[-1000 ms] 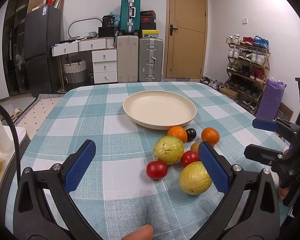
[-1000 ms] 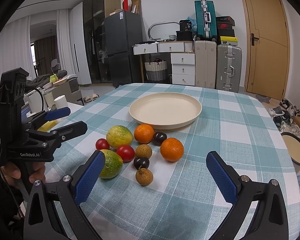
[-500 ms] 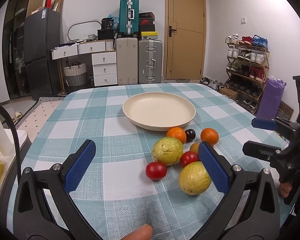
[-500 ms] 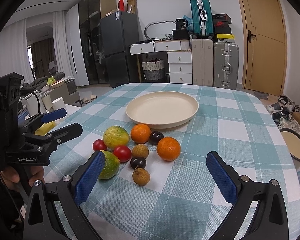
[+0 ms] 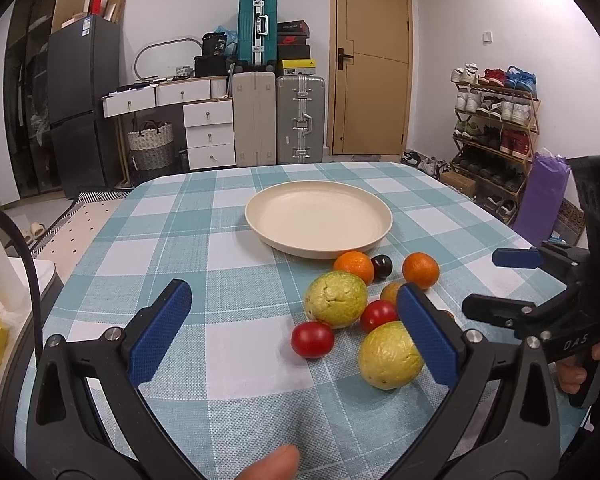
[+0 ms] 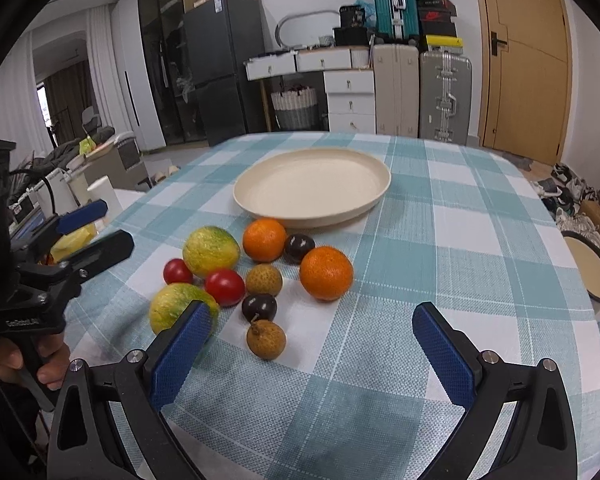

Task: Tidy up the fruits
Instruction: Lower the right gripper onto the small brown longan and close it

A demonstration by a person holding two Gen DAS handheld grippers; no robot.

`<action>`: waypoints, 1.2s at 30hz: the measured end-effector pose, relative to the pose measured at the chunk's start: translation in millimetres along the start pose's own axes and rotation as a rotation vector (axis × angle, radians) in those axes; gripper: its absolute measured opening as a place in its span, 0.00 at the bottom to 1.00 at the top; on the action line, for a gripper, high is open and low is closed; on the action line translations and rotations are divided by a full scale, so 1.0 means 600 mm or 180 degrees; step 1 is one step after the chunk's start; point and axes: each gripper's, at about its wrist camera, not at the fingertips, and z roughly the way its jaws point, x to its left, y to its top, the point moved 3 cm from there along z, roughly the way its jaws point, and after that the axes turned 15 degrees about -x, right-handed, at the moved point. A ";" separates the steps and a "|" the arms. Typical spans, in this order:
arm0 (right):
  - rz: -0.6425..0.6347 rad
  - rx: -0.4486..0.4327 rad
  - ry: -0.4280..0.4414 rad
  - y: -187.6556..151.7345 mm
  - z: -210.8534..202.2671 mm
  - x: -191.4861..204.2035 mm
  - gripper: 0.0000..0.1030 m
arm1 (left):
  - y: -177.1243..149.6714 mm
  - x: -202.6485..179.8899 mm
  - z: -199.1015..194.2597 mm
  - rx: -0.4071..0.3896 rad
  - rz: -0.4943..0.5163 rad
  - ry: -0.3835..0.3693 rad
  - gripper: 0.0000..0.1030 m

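Observation:
An empty cream plate (image 5: 318,220) (image 6: 312,184) sits mid-table on the teal checked cloth (image 5: 148,264). In front of it lies a cluster of fruit: two yellow-green guavas (image 5: 335,299) (image 5: 388,356), two red tomatoes (image 5: 312,339) (image 6: 225,286), two oranges (image 6: 326,273) (image 6: 264,239), two dark plums (image 6: 259,307), two brown longans (image 6: 266,339). My left gripper (image 5: 296,332) is open and empty, near the left tomato. My right gripper (image 6: 312,344) is open and empty, just before the near longan. Each gripper shows in the other's view (image 5: 540,292) (image 6: 72,240).
Suitcases (image 5: 300,120), drawers (image 5: 208,136) and a door (image 5: 370,60) stand behind the table. A shoe rack (image 5: 496,120) is at the right, a fridge (image 5: 80,100) at the left. The table's right edge (image 6: 580,264) drops off near a round mirror (image 6: 592,272).
Both grippers have moved slightly forward toward the fruit cluster. Both stay open; no fruit has moved.

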 end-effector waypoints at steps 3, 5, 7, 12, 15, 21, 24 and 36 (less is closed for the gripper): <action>-0.0004 0.0145 0.0094 -0.009 0.010 0.005 0.96 | -0.008 -0.008 0.009 0.0169 0.0028 -0.0148 0.99; -0.0018 0.0218 0.0155 -0.014 0.014 0.010 0.88 | -0.009 -0.013 0.010 0.0188 0.0044 -0.0191 0.99; -0.0025 0.0301 0.0192 -0.019 0.020 0.013 0.78 | -0.012 -0.015 0.013 0.0244 0.0052 -0.0240 0.99; -0.0032 0.0398 0.0256 -0.025 0.026 0.020 0.71 | -0.016 -0.024 0.017 0.0310 0.0063 -0.0362 0.99; -0.0003 0.0488 0.0315 -0.031 0.032 0.025 0.61 | -0.019 -0.034 0.019 0.0344 0.0133 -0.0368 0.99; -0.0012 0.0603 0.0357 -0.038 0.042 0.035 0.45 | -0.024 -0.036 0.023 0.0422 0.0102 -0.0432 0.99; -0.0043 0.0626 0.0373 -0.039 0.044 0.040 0.42 | -0.025 -0.040 0.022 0.0422 0.0130 -0.0464 0.99; 0.0033 0.0636 0.0338 -0.036 0.043 0.036 0.26 | -0.035 -0.059 0.025 0.0570 0.0180 -0.0591 0.99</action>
